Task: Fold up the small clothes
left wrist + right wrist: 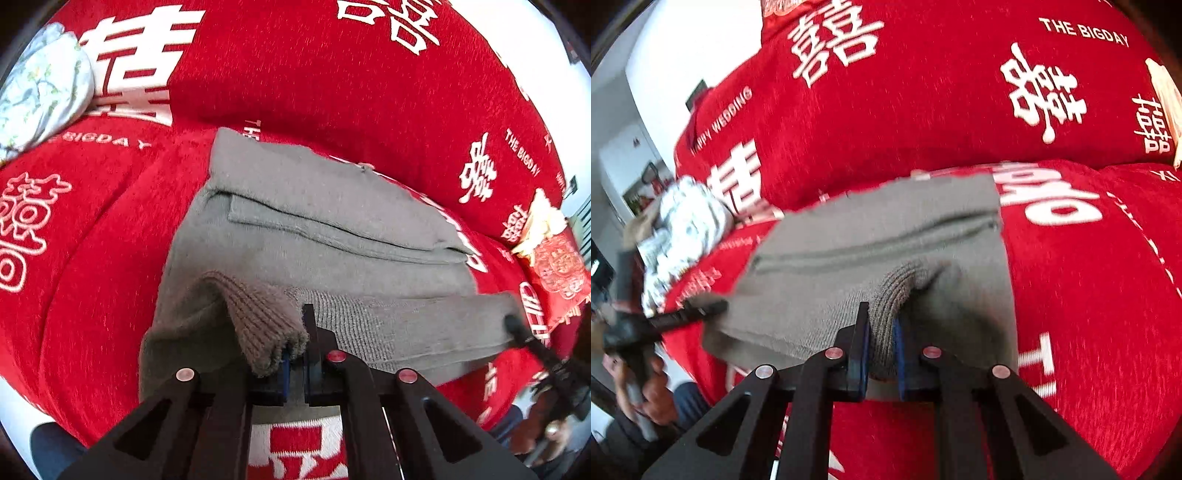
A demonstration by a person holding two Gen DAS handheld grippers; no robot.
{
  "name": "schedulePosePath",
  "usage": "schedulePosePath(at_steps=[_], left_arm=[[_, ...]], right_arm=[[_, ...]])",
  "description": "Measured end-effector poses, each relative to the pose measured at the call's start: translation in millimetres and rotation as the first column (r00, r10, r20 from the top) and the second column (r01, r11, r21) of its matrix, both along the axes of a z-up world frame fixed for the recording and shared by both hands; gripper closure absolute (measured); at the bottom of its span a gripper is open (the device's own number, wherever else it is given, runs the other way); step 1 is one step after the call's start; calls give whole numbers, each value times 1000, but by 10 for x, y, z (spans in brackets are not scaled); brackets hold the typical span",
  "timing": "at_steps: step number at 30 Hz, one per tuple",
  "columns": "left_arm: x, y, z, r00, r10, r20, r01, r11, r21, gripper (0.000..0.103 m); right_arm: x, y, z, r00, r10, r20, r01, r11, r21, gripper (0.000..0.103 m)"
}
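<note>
A grey knitted sweater (pixel 314 229) lies partly folded on the red sofa seat, its sleeves folded across the body; it also shows in the right wrist view (pixel 871 236). My left gripper (pixel 295 350) is shut on the ribbed hem at the sweater's near left corner and lifts it off the seat. My right gripper (pixel 882 332) is shut on the ribbed hem at the near right corner. The right gripper's tip shows in the left wrist view (pixel 517 328) at the hem's far end, and the left gripper shows in the right wrist view (pixel 690 314).
The red sofa cover (pixel 92 258) with white characters spans seat and backrest (pixel 332 74). A pale floral bundle (pixel 40 92) lies at the left end, also seen in the right wrist view (pixel 683 229). A red and gold cushion (pixel 554 266) sits at the right end.
</note>
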State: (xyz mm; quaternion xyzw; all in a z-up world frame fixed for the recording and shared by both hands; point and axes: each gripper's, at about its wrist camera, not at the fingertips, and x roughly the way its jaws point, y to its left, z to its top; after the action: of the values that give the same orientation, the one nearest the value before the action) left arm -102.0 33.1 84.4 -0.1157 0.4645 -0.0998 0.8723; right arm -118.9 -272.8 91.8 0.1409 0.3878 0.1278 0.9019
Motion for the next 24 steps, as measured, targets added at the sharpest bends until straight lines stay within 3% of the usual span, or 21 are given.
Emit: schedulePosePath(at_steps=[2, 8, 24], left_arm=[[32, -68, 24, 1000, 2, 13, -2, 999, 34, 98], [67, 21, 198, 998, 27, 61, -26, 999, -29, 98], [495, -51, 468, 994, 41, 98, -41, 999, 1, 98]], right_arm=[[65, 36, 75, 1000, 1, 12, 0, 1000, -18, 90], [167, 32, 186, 999, -37, 20, 38, 999, -19, 91], [623, 46, 373, 997, -69, 23, 70, 996, -49, 90]])
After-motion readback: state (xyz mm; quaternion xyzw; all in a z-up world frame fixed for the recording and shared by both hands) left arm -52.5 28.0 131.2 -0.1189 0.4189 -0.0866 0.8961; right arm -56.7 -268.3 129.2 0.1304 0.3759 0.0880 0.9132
